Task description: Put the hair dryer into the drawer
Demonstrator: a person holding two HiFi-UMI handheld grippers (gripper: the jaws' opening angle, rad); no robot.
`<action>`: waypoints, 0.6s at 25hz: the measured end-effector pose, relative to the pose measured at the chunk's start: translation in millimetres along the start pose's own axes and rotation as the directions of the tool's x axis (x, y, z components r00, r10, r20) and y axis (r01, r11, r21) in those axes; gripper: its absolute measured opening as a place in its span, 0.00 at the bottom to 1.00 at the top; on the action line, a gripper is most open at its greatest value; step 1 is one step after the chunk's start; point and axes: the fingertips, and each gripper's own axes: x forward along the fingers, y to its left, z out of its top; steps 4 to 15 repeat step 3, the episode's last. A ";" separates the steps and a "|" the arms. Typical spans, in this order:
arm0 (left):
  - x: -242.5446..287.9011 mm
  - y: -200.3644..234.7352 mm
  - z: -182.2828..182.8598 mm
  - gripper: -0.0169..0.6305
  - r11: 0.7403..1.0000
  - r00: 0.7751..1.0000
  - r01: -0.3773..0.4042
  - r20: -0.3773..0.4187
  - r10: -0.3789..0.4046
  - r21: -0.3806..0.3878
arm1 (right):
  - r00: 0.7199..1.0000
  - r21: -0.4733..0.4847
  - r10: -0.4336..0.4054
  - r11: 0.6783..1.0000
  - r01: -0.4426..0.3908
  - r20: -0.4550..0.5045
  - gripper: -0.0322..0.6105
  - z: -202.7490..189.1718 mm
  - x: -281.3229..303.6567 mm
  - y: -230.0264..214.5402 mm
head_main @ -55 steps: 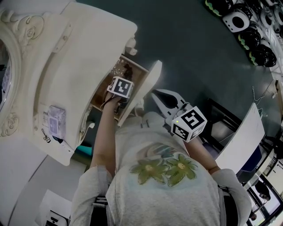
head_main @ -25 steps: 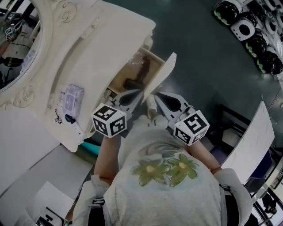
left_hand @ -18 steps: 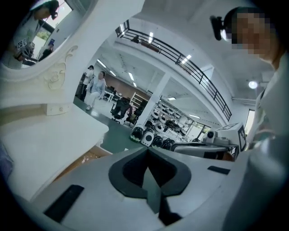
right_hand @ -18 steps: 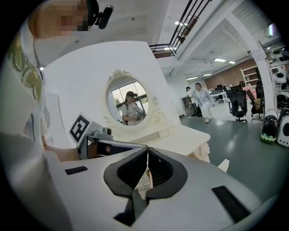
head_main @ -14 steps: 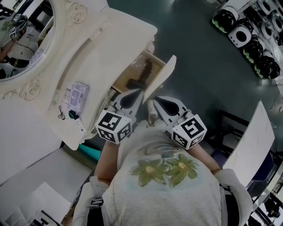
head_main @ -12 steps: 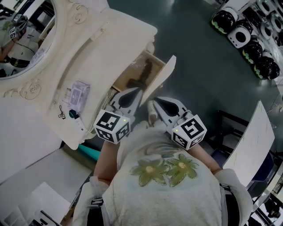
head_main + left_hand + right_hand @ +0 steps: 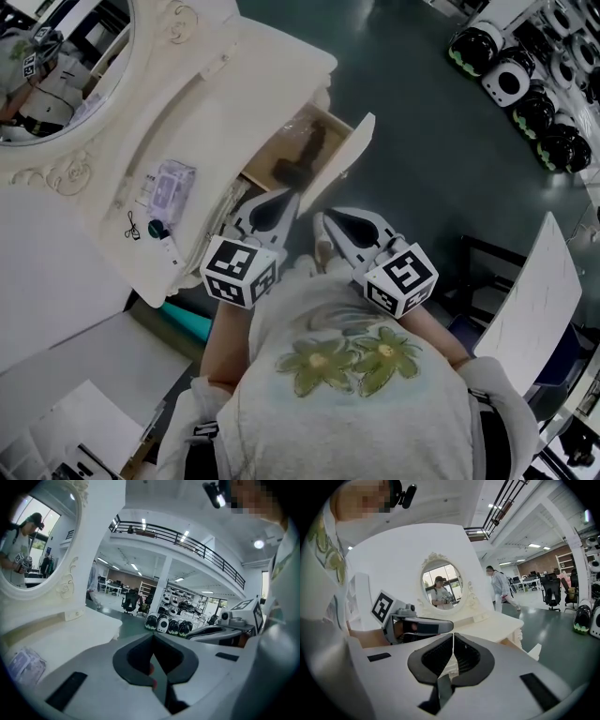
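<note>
The dark hair dryer (image 7: 298, 161) lies inside the open drawer (image 7: 352, 150) of the cream dressing table (image 7: 234, 103). My left gripper (image 7: 289, 194) is held just in front of the drawer, close to the person's body. It is shut and empty, and its pads meet in the left gripper view (image 7: 153, 637). My right gripper (image 7: 322, 218) sits beside it, a little to the right of the drawer front. Its jaws also meet with nothing between them (image 7: 453, 636). In the right gripper view the left gripper's marker cube (image 7: 384, 606) shows at the left.
An oval mirror (image 7: 56, 56) stands on the table top, with a clear packet (image 7: 169, 183) and a small dark item (image 7: 155, 228) near the table's front edge. Black-and-white round devices (image 7: 525, 84) line the floor at top right. A white board (image 7: 525, 305) leans at the right.
The left gripper has come out of the drawer and drawn back toward the body. Both grippers have risen a little. The hair dryer stays in the drawer.
</note>
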 end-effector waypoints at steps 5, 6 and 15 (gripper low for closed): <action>-9.1 -4.6 -7.0 0.04 1.000 1.000 0.004 -0.006 -0.004 -0.030 | 1.000 -0.009 0.006 1.000 -0.007 -0.005 0.09 -3.8 -1.9 10.2; -9.1 -4.6 -7.0 0.04 1.000 1.000 0.004 -0.006 -0.004 -0.030 | 1.000 -0.009 0.006 1.000 -0.007 -0.005 0.09 -3.8 -1.9 10.2; -9.1 -4.6 -7.0 0.04 1.000 1.000 0.004 -0.006 -0.004 -0.030 | 1.000 -0.009 0.006 1.000 -0.007 -0.005 0.09 -3.8 -1.9 10.2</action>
